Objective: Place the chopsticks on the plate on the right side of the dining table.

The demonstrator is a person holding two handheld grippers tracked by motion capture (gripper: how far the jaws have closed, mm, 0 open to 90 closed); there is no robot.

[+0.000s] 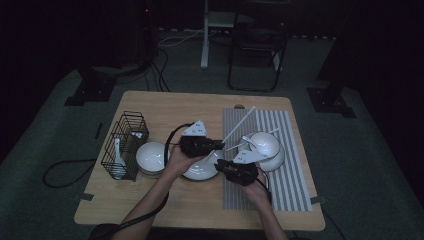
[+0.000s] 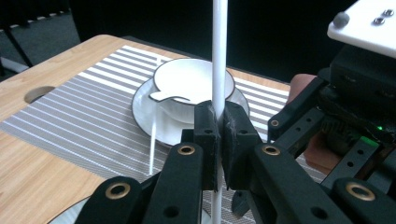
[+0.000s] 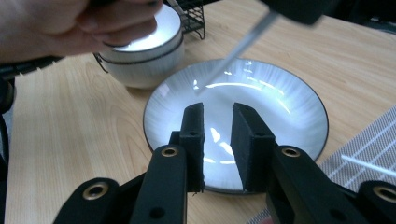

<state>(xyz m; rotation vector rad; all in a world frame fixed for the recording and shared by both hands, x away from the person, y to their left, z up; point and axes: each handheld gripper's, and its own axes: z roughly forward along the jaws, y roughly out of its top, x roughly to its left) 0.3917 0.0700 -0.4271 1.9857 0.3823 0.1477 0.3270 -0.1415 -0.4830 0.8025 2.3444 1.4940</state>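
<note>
My left gripper [image 1: 217, 145] [image 2: 219, 126] is shut on a long white chopstick [image 1: 240, 123] [image 2: 218, 70], which passes upright between its jaws. The chopstick's lower end [image 3: 233, 51] hangs over a white plate [image 1: 200, 172] [image 3: 280, 107] in the middle of the table. Just above the plate's near rim is my right gripper [image 1: 218, 165] [image 3: 217, 135], its jaws a little apart with nothing between them. A second white chopstick [image 2: 152, 144] lies on the striped placemat [image 1: 290, 175] [image 2: 84, 121], beside a white bowl on a saucer [image 1: 265, 145] [image 2: 194, 84] with a spoon in it.
A white bowl [image 1: 151, 157] [image 3: 144, 56] stands left of the plate. Next to it, at the table's left edge, a black wire basket [image 1: 125, 145] holds a white spoon [image 1: 117, 160]. A round hole [image 2: 39, 93] sits in the tabletop beyond the placemat.
</note>
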